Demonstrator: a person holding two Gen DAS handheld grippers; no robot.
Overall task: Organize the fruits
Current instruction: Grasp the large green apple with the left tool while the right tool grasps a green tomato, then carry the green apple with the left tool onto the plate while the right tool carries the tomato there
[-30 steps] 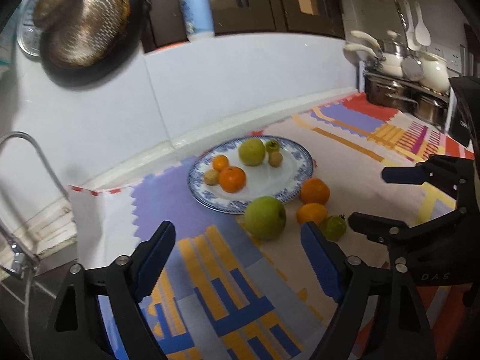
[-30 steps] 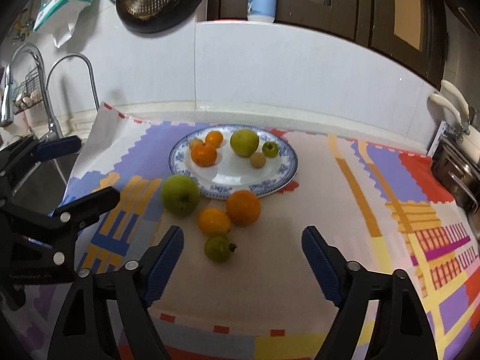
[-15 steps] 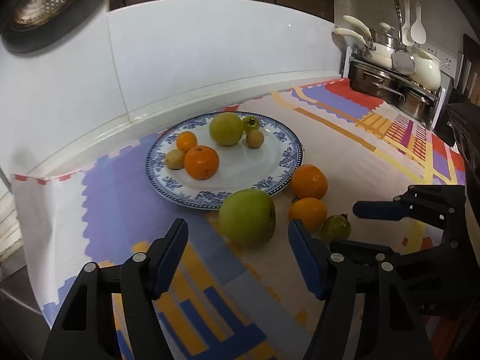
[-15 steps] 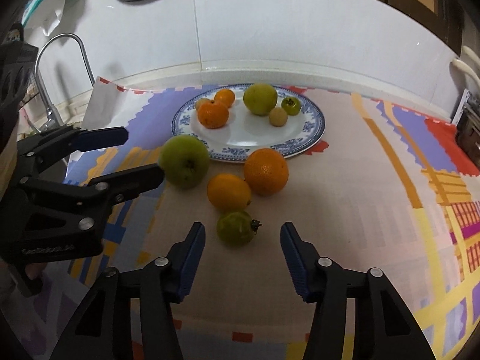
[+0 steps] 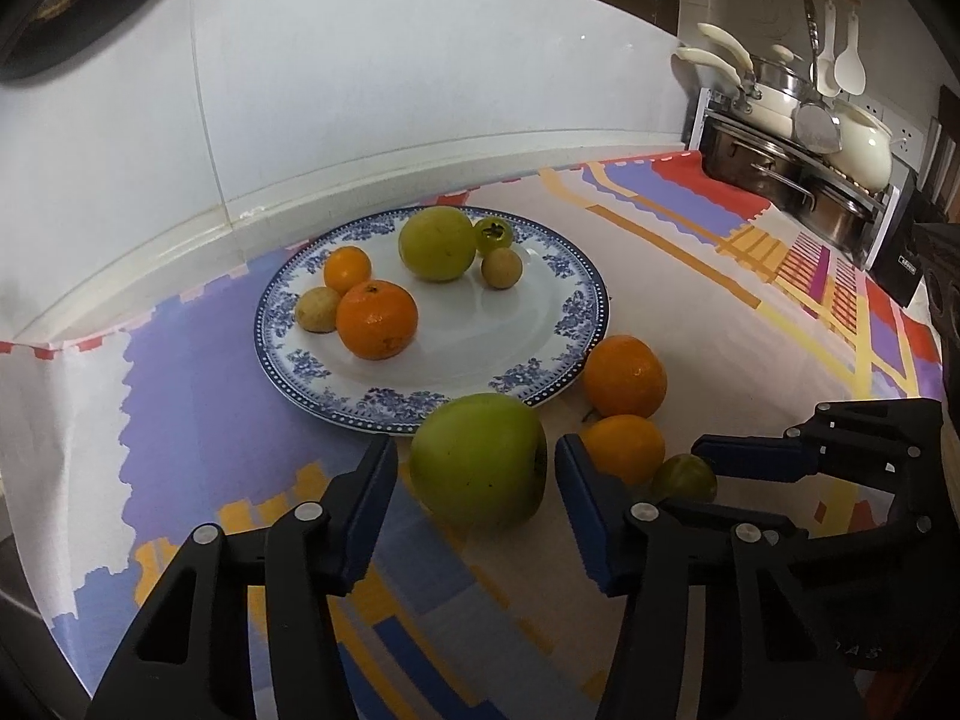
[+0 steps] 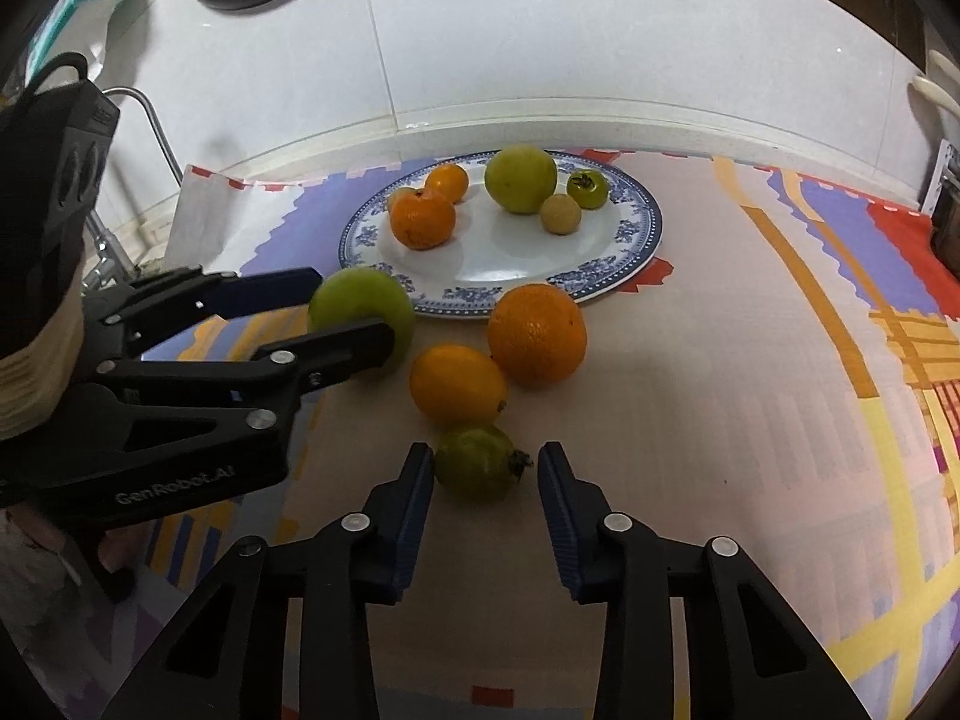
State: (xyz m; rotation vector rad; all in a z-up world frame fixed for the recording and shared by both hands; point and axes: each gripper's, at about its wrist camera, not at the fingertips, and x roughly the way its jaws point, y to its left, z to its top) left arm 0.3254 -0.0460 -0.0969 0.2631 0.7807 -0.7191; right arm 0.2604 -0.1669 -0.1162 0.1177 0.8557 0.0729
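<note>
A blue-patterned plate (image 5: 564, 294) (image 6: 636, 240) holds several fruits: oranges, a green apple, small brown and green ones. In front of it on the mat lie a big green apple (image 5: 478, 459) (image 6: 360, 306), a large orange (image 5: 625, 376) (image 6: 536, 334), a smaller orange (image 5: 624, 447) (image 6: 457, 384) and a small green fruit (image 5: 684, 477) (image 6: 477, 461). My left gripper (image 5: 474, 468) (image 6: 354, 306) is open, its fingers either side of the big green apple. My right gripper (image 6: 485, 468) (image 5: 696, 480) is open around the small green fruit.
A colourful patterned mat (image 5: 690, 312) covers the counter. A white tiled wall (image 5: 390, 78) runs behind the plate. Pots and hanging utensils (image 5: 798, 114) stand at the far right. A sink tap (image 6: 150, 120) is at the left.
Both grippers have moved forward and down toward the fruits. The left now straddles the big green apple and the right straddles the small green fruit. Both jaws have narrowed.
</note>
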